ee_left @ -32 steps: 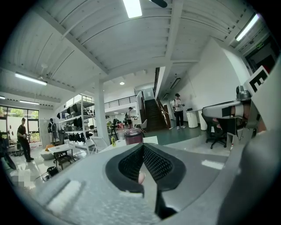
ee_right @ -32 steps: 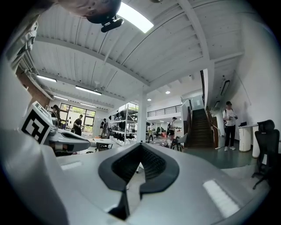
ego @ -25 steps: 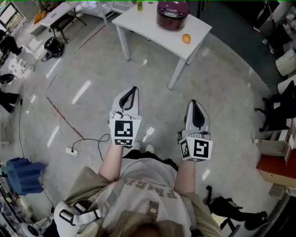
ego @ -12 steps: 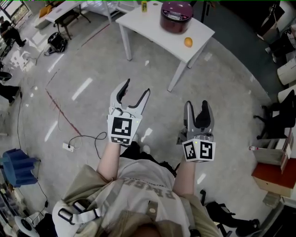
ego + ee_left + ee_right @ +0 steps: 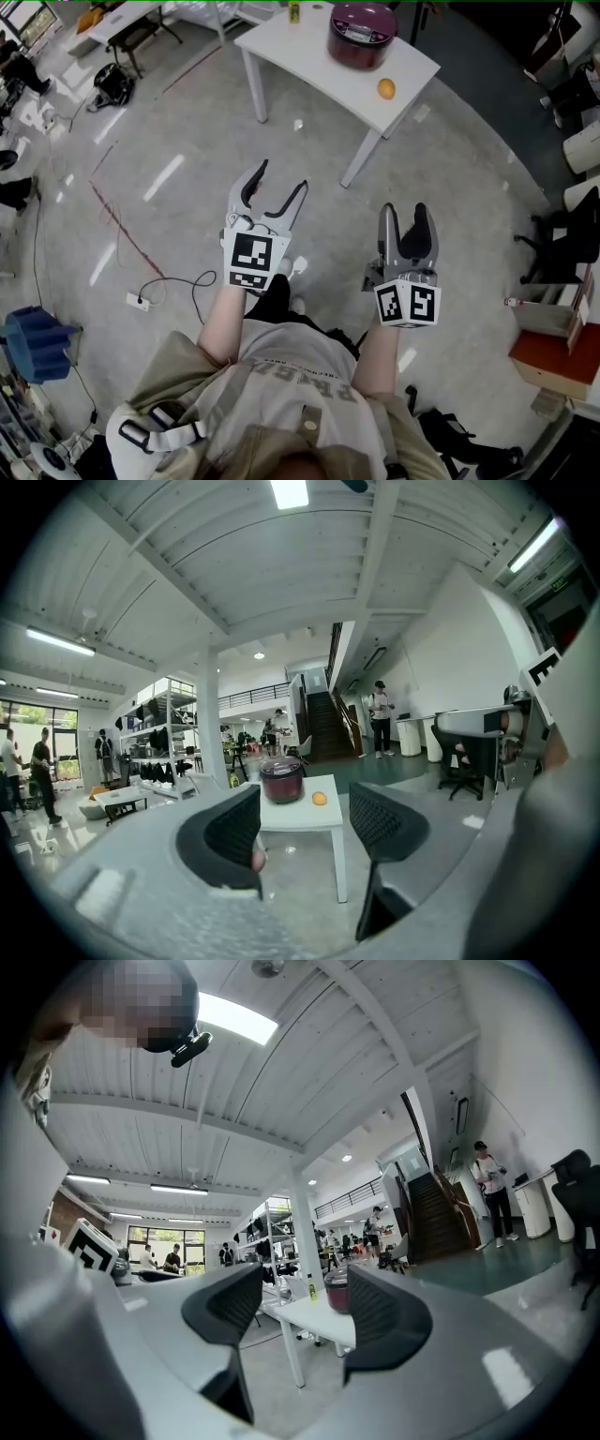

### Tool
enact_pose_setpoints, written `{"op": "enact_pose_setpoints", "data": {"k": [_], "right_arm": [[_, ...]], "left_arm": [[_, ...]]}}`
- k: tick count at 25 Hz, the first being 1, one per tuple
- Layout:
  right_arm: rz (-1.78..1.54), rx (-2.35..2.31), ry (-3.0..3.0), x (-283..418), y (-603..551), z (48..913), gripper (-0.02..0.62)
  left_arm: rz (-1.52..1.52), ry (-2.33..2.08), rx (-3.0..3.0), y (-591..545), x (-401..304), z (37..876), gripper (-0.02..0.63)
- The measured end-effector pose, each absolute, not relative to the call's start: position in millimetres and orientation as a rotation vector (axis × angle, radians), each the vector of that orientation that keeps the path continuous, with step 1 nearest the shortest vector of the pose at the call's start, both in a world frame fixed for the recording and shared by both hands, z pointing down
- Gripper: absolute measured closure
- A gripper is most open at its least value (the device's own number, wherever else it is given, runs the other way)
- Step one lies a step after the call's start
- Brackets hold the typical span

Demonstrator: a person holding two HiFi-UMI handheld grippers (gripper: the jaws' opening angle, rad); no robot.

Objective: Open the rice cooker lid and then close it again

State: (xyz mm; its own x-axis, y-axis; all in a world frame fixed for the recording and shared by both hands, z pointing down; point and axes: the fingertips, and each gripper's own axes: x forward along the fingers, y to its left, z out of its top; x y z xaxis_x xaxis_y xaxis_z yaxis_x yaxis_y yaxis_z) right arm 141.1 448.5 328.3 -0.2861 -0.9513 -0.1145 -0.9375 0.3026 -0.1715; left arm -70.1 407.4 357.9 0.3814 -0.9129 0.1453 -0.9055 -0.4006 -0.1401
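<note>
Grey polished floor (image 5: pixel 187 141) fills the head view, with a white table (image 5: pixel 281 47) at 12 o'clock, well apart from the person. The table's long axis runs from 10 to 4 o'clock.

The cooker (image 5: pixel 361 49) stands on the table's far half. Being round, it has no long axis of its own. Its lid (image 5: pixel 362 19) is down, so whatever is inside cannot be seen. An orange (image 5: pixel 385 89) lies near it at 5 o'clock, apart from it, and a small bottle (image 5: pixel 293 11) stands at the table's far edge, at about 9 o'clock from the cooker.

The left gripper (image 5: pixel 281 178) is held level over the floor. Its jaws are opening, with only air between them. In the left gripper view the cooker and orange show in the gap between the jaws, far off.

The right gripper (image 5: pixel 405 211) is also held level, its jaws spread with nothing between them. In the right gripper view the cooker shows at the inner edge of the right-hand jaw, again far off.

Key relation: the cooker lies at about 1 o'clock from the left gripper and about 11 o'clock from the right. Both stand well short of the table, and neither is clearly nearer. Judged from this, the task is at the approach stage, with the lid not yet touched.

A cable (image 5: pixel 178 281) lies on the floor at 9 o'clock from the left gripper.
</note>
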Motion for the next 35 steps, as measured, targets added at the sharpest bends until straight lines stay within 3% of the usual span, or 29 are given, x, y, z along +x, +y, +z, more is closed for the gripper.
{"op": "enact_pose_setpoints", "data": {"k": [21,35], "right_arm": [[-0.079,-1.851,2.303,107.8,314.2,323.4,0.334],[-0.149,-1.907,2.267,103.3,268.1,347.7,0.334]], "left_arm": [[-0.289,1.518,-2.669,248.2,-85.8,349.3,0.298],[-0.335,1.535,-2.687,200.5,-105.9,371.4,0.299]]}}
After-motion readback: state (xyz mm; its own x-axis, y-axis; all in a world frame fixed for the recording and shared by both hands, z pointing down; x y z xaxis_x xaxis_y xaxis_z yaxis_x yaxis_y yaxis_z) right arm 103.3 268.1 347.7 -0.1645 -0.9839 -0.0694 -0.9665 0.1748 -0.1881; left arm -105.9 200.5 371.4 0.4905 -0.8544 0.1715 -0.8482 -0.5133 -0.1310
